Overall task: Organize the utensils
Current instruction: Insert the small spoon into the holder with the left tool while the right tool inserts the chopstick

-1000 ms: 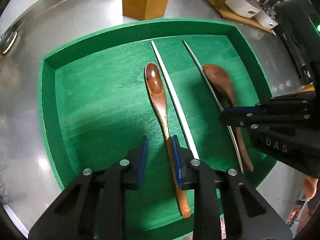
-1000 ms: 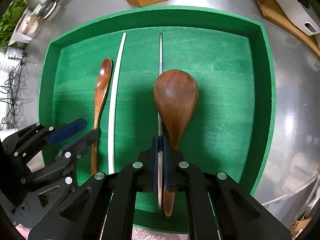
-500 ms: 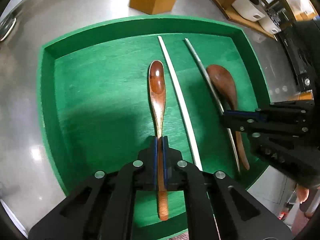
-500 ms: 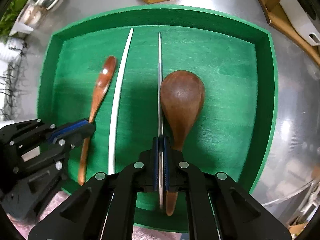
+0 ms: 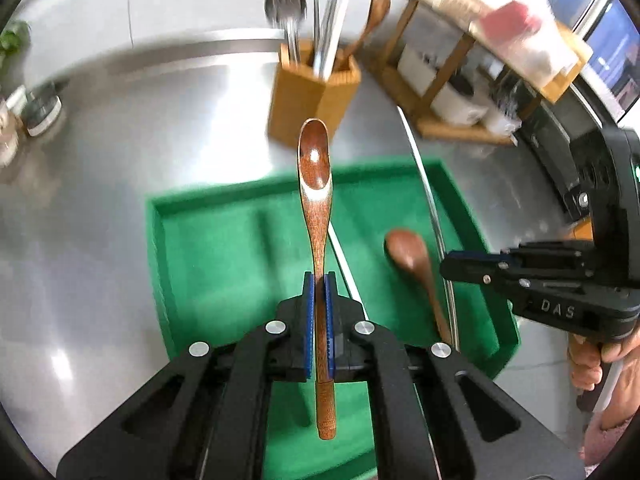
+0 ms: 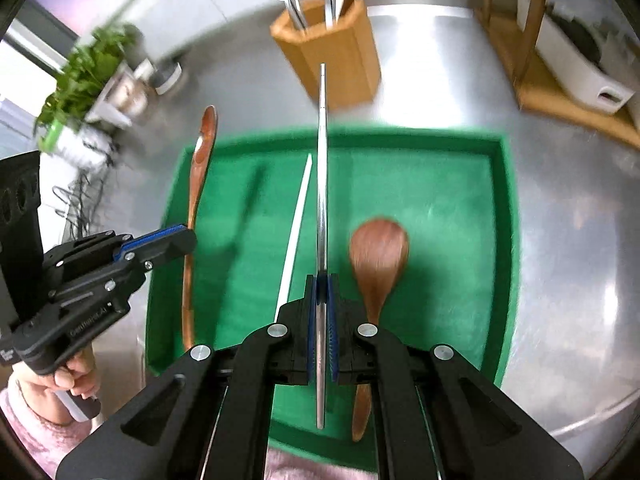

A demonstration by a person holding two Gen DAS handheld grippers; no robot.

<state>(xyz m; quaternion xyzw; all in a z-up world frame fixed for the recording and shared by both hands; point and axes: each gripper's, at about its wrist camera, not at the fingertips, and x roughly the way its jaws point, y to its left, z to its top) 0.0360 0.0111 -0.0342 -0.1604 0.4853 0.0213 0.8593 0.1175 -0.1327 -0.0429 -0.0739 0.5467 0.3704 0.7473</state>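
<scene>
Green tray [image 5: 160,240] sits on the steel counter [image 5: 100,300] below both of my claws. My left gripper [image 5: 319,280] is clamped on the handle of the slim wooden spoon [image 5: 315,184], holding it up off the tray with its bowl pointing away toward the wooden utensil holder [image 5: 312,100]. My right gripper [image 6: 321,284] is closed on the metal chopstick [image 6: 322,160], also raised above the tray and aimed at the holder. On the tray floor I see the white chopstick [image 6: 294,232] lying just left of the raised metal one, and the broad wooden spoon [image 6: 378,256] lying to its right. Forks [image 5: 286,4] and other utensils stand in the holder, blurred.
</scene>
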